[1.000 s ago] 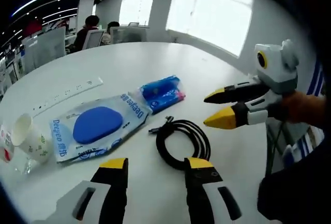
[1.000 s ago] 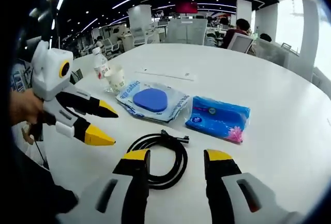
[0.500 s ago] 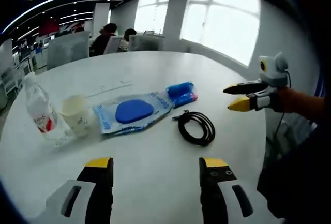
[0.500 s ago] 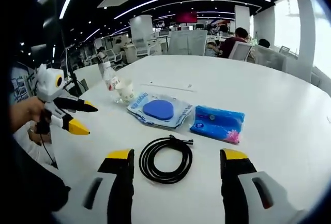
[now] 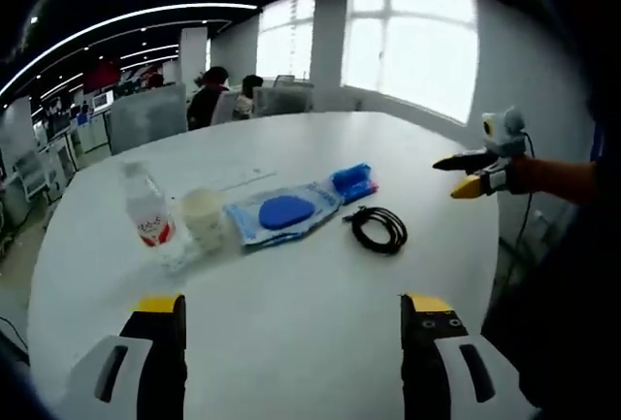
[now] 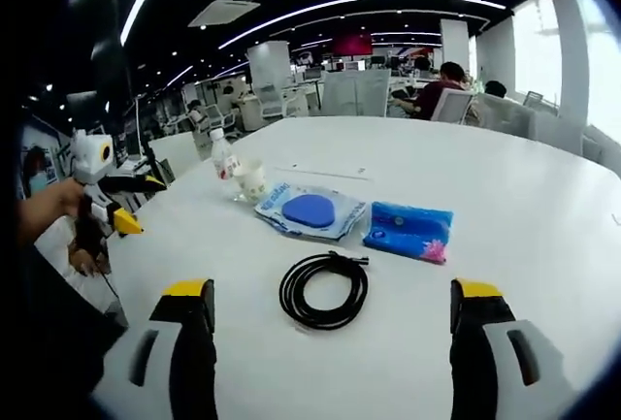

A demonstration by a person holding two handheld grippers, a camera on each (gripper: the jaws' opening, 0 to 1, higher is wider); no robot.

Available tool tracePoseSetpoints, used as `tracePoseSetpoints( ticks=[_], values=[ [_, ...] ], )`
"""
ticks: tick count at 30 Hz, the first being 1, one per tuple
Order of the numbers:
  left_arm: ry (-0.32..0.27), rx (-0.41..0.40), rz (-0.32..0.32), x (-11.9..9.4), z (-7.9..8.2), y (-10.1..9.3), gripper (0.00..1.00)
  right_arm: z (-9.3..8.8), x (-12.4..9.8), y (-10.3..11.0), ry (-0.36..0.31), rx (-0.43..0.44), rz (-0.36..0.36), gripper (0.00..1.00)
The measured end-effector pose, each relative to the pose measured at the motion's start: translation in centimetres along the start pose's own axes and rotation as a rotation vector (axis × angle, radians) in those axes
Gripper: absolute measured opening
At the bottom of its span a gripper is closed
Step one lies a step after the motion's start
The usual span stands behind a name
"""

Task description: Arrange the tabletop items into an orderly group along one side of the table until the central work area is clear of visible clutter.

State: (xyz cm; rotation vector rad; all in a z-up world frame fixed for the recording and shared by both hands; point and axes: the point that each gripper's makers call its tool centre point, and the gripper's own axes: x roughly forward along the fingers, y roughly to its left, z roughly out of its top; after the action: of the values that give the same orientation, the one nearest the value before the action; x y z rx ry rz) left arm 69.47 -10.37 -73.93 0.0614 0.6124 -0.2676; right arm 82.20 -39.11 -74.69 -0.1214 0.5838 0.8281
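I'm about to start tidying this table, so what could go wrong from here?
1. The clear plastic water bottle and white paper cup stand upright and close together; nudging one may topple the other.
2. The coiled black cable is loose, so it may uncoil when gripped.
3. The flat blue wipes packet lies close beside the blue tissue pack; dragging one could shift the other.

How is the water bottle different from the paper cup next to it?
The water bottle is taller than the paper cup. The bottle is clear with a red label and narrows toward its top, while the cup is pale with an open top. Both stand upright, side by side on the white table.
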Motion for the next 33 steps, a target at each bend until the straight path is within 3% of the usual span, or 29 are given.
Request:
tracePoseSetpoints(
  ticks=[6,14,33],
  values=[
    [-0.01,-0.057,0.002,-1.6,-0.2,-0.2,1.0,-0.3,-1.1,0.1,0.005,0.005,-0.014,1.0],
    [0.008,-0.088,0.008,-3.0,-1.0,-0.4,1.0,-0.6,-1.7,0.3,0.015,-0.017,-0.026,1.0],
    [0.024,-0.083,-0.01,-2.1,-1.0,-1.6,1.0,-0.6,-2.3,0.0,0.028,-0.021,-0.021,1.0]
  ],
)
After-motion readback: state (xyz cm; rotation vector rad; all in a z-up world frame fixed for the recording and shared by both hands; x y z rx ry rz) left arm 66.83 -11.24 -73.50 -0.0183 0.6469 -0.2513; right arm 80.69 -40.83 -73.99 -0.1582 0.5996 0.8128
